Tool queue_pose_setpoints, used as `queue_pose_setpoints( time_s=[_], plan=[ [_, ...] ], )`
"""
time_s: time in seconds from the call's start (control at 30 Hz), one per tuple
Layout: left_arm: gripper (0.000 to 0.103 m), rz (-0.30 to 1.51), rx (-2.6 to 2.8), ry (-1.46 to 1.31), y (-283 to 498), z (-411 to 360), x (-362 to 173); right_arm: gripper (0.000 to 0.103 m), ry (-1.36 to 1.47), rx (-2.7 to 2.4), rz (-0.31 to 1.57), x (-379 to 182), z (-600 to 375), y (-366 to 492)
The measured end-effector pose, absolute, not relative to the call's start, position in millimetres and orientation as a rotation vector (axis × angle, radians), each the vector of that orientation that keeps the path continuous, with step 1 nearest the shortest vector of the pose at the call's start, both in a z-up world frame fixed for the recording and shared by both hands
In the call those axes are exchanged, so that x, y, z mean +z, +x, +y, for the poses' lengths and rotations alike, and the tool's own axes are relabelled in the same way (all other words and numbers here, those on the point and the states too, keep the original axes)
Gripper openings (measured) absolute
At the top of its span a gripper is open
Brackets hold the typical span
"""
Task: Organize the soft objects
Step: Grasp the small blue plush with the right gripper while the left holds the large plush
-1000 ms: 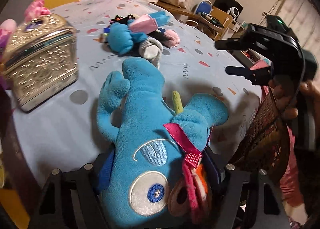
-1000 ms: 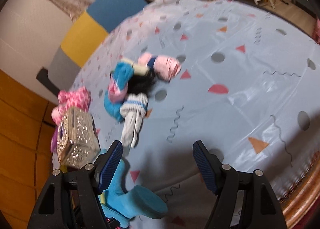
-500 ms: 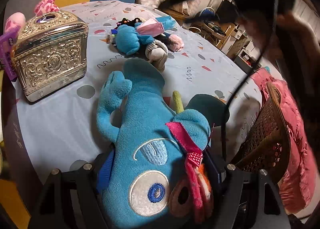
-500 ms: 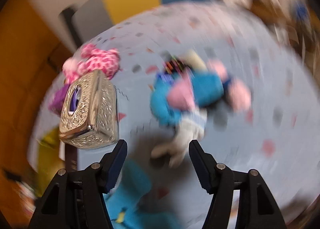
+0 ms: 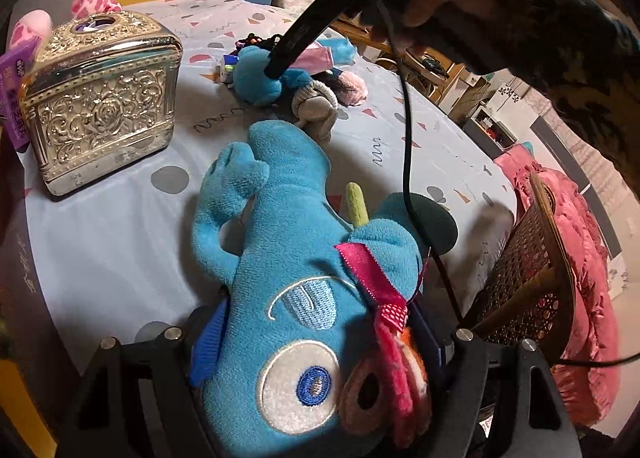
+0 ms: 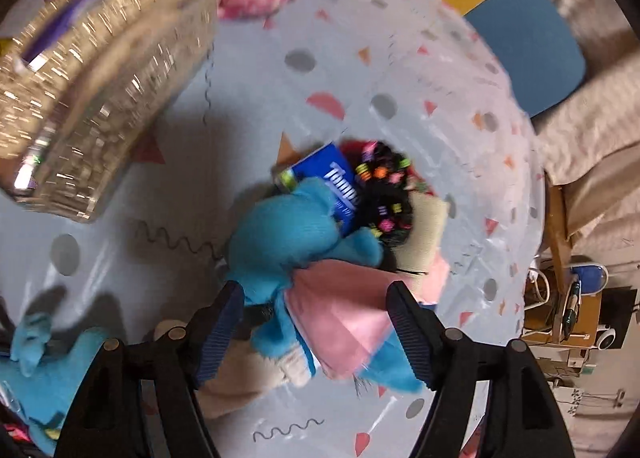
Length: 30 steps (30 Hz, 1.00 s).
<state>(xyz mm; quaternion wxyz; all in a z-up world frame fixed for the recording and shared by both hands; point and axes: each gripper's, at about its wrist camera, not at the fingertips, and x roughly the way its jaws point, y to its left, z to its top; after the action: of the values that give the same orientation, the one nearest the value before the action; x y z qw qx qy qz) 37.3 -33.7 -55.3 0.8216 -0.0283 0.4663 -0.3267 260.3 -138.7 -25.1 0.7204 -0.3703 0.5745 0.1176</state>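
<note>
Blue plush [image 5: 288, 258] lying flat; soft pile [image 6: 320, 258] beyond.

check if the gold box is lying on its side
No, the gold box stands upright on the tablecloth, its opening facing up.

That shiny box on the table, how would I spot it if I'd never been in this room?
Find the round table under its pale blue cloth with dots and triangles. At one edge, apart from the big blue plush toy and the sock pile, stands the metal box. It alone is hard and gleaming, embossed with roses, with an oval opening on top.
</note>
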Motion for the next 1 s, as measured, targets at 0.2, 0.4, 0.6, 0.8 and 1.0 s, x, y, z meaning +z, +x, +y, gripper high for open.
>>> queue_pose_setpoints(
  time_s=[0.2, 0.4, 0.6, 0.8, 1.0],
  plan=[
    [0.08, 0.992, -0.697, -0.063, 37.6, -33.3, -55.8, 0.039, -0.81, 0.238, 1.243, -33.1, -137.6, 256.2],
    [0.08, 0.991, -0.688, -0.066, 35.7, -33.0, -55.8, 0.002, -0.65, 0.225, 1.158, 2.4, -150.5, 236.9],
    [0.08, 0.989, -0.678, -0.073, 34.4, -32.2, -55.7, 0.004, -0.488, 0.262, 1.138, 34.8, -174.5, 206.9],
    [0.08, 0.988, -0.674, -0.07, 32.8, -32.2, -55.2, 0.047, -0.555, 0.245, 1.147, 29.1, -166.6, 201.2],
    [0.08, 0.989, -0.678, -0.068, 34.0, -32.8, -55.1, 0.07, -0.794, 0.291, 1.172, 2.4, -138.6, 221.5]
  ],
)
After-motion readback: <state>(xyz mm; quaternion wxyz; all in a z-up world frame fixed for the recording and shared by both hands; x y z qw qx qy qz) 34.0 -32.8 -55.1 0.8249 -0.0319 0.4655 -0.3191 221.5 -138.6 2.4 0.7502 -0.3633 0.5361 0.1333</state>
